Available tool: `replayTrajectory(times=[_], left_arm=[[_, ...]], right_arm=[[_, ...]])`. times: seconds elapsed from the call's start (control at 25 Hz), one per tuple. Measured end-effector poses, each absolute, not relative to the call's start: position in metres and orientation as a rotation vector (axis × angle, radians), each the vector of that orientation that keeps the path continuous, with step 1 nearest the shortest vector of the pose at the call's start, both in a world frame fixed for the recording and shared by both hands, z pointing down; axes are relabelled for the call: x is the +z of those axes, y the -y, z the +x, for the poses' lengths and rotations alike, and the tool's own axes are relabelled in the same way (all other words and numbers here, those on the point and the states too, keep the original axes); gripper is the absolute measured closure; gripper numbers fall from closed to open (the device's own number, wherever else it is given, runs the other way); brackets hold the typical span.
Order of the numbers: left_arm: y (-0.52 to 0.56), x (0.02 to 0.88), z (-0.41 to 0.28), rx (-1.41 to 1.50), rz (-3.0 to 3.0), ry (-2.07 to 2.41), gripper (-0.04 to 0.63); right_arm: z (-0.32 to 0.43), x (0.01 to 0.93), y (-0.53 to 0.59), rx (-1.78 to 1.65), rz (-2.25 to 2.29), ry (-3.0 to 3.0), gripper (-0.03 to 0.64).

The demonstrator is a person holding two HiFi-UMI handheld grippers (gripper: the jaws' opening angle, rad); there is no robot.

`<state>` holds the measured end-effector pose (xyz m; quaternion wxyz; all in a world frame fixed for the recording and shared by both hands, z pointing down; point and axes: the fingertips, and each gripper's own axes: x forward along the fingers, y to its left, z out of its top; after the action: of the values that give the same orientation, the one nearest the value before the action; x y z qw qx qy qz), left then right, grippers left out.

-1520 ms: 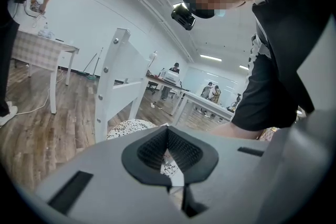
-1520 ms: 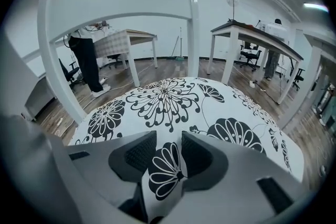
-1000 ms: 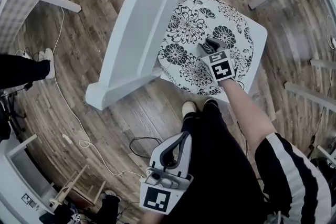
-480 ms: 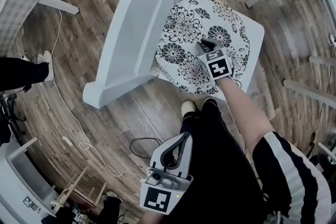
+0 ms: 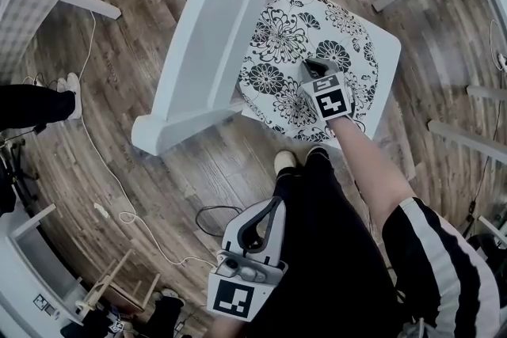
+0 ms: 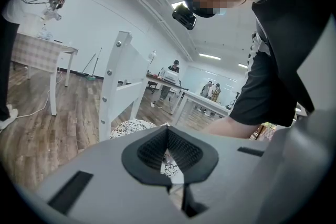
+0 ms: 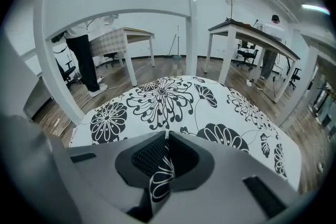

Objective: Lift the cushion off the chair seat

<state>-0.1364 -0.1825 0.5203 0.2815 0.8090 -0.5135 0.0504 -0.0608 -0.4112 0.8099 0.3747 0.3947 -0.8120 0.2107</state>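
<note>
Cushion (image 5: 277, 36): round, thin, white cloth printed with black flowers, flat on the white chair seat (image 5: 390, 55). Bare seat corner shows at 3 o'clock. Railed chair back (image 5: 214, 36) hems it in at 9. Open wood floor (image 5: 158, 170) toward 7. Right gripper (image 5: 310, 67) near cushion centre: spread a second ago, just closed, now pinching a raised fold of cloth. Left gripper (image 5: 273, 206), low at 6: pressed together, empty.

Counting up real quick: one white chair (image 5: 214, 36), one flowery cushion (image 5: 285, 36), two grippers (left gripper (image 5: 272, 208), right gripper (image 5: 311, 64)), two cables on the floor (white cable (image 5: 107, 174), dark cable (image 5: 218, 207)), and over in the right gripper view two desks (check-topped desk (image 7: 126, 34), dark-topped desk (image 7: 247, 29)) plus two people (left person (image 7: 86, 55), right person (image 7: 273, 34)).
</note>
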Motion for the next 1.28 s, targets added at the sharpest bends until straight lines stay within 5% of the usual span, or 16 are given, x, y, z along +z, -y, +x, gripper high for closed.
replayTrajectory(times=[1.28], left_arm=[[0.18, 0.494, -0.109, 0.112, 2.297, 1.297, 0.595]], right_arm=[[-0.03, 0.713, 0.375, 0.538, 1.171, 2.22, 0.584]])
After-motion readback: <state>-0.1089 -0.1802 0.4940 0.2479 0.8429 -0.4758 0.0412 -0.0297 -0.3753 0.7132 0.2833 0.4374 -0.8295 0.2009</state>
